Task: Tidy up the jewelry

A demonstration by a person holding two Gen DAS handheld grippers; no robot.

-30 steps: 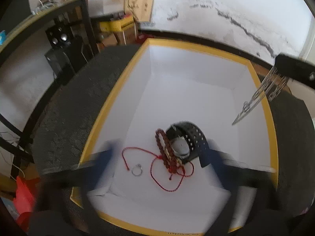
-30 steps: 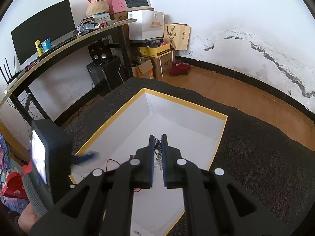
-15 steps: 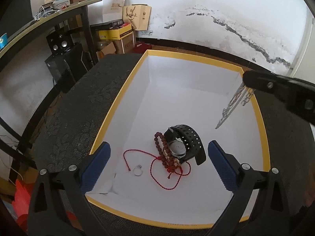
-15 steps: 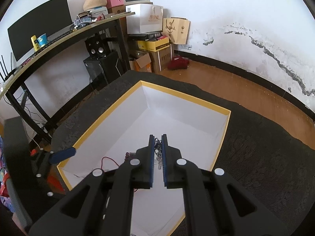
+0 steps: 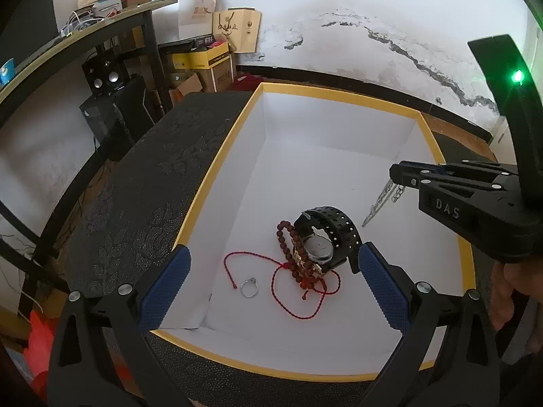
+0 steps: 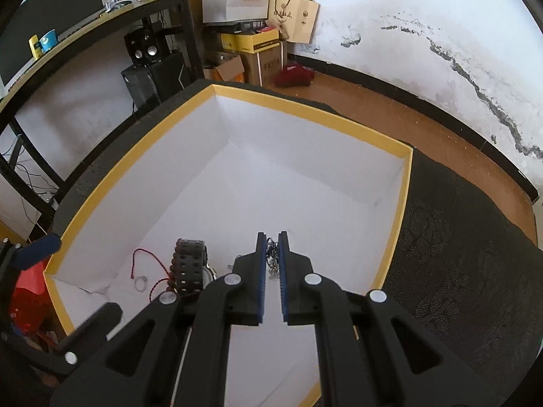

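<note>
A white box with a yellow rim (image 5: 217, 159) (image 6: 142, 142) lies on the dark patterned table. On its floor lie a black watch (image 5: 325, 237) (image 6: 190, 264), a brown bead bracelet (image 5: 288, 244), a red cord (image 5: 288, 291) (image 6: 149, 257) and a silver ring (image 5: 250, 287) (image 6: 140, 282). My right gripper (image 6: 271, 240) (image 5: 395, 174) is shut on a silver chain (image 5: 381, 201) (image 6: 273, 264), which hangs down inside the box to the right of the watch. My left gripper (image 5: 271, 268) hovers open and wide over the box's near end, with nothing between its fingers.
Around the box the black tablecloth (image 5: 135, 196) (image 6: 458, 271) lies bare. A desk with shelves (image 5: 101, 34), speakers (image 6: 146, 51), cardboard boxes (image 6: 251, 44) and paper bags stand along the cracked white wall. A person's hand (image 5: 509, 291) holds the right gripper's handle.
My right gripper has come down and in toward the watch, carrying the hanging chain lower into the box. The left gripper has hardly moved and stays open.
</note>
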